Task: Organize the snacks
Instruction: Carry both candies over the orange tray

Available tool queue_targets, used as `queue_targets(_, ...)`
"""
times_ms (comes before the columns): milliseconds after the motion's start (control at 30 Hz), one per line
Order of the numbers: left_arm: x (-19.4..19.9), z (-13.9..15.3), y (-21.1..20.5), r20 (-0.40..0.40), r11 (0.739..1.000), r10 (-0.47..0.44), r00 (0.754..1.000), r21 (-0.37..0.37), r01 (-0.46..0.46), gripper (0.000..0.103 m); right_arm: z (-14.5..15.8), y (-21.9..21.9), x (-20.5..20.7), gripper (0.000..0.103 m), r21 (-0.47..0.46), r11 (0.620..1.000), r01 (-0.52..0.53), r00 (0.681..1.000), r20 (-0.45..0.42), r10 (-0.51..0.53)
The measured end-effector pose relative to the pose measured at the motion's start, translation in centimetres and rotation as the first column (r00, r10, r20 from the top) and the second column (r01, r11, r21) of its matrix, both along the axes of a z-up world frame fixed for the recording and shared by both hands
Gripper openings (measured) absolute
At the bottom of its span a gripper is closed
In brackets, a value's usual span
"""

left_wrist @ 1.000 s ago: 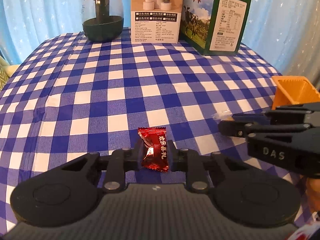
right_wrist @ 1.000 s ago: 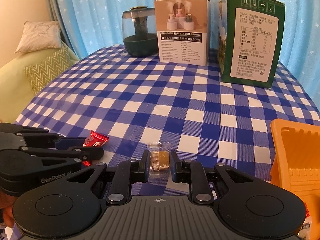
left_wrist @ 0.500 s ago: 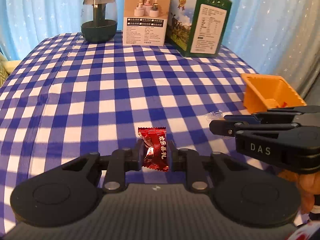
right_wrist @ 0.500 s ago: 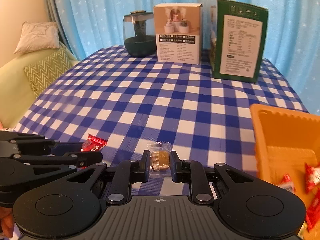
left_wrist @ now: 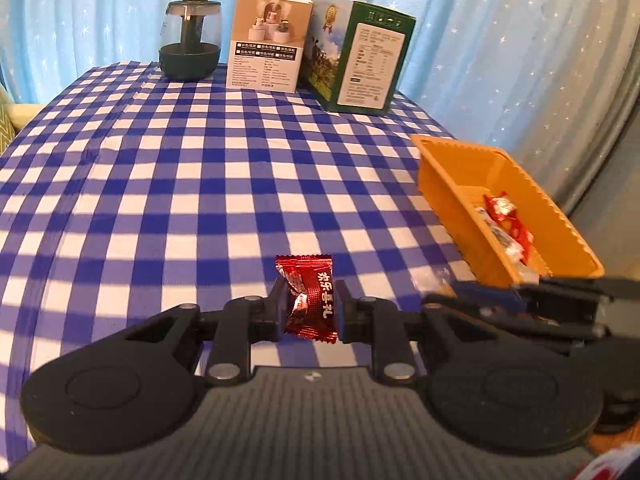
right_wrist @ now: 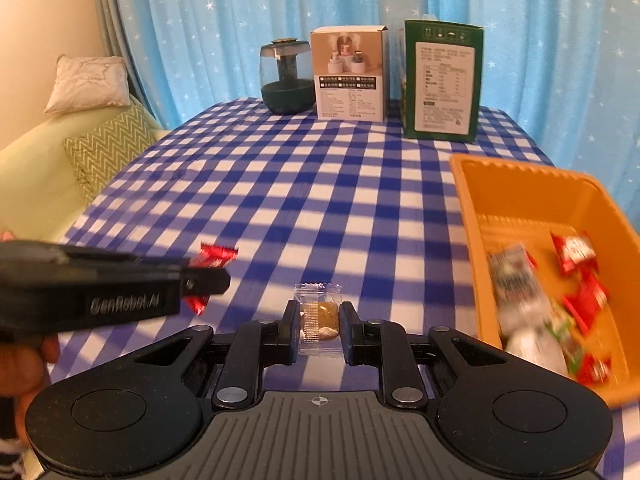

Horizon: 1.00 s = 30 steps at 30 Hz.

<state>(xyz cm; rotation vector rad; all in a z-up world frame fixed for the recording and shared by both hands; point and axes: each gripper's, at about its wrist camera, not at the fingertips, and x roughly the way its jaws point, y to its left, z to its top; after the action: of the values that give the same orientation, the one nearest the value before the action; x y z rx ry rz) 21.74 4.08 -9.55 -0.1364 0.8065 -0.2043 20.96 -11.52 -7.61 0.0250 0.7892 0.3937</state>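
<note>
my left claw [left_wrist: 310, 306] is clenched on a crinkly red foil candy [left_wrist: 307, 296], held above the blue-and-white checked cloth [left_wrist: 200, 184]. my right claw [right_wrist: 319, 326] pinches a clear plastic sachet [right_wrist: 319, 316] with a tan lump inside. furthest right, the ridged orange plastic bin [right_wrist: 520, 192] holds glossy red wrappers.

Dark glass jar [left_wrist: 190, 42], beige carton [left_wrist: 267, 42], green carton [left_wrist: 362, 56], sofa cushions [right_wrist: 90, 84].
</note>
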Motion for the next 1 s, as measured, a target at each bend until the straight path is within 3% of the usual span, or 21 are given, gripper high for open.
queue_targets(300,-5.1,0.4,-1.7,-0.006,1.0,-0.01,1.0,-0.029,0.01,0.02,-0.3,-3.9,-5.8,0.021,-0.005,0.996,0.091,0.996,-0.013,-0.091)
queue_targets(567,-8.8,1.1,-4.9,0.006,0.998,-0.054,0.999,-0.026,0.054,0.02,-0.2,-7.9,-9.3,0.021,-0.016,0.976,0.219,0.973,-0.064,-0.22)
queue_targets(1000,-10.9,2.0,-11.0,0.006,0.987,-0.157,0.988,-0.035,0.157,0.02,2.6,-12.9,-12.4,0.021,-0.004,0.936,0.351,0.936,-0.029,-0.351)
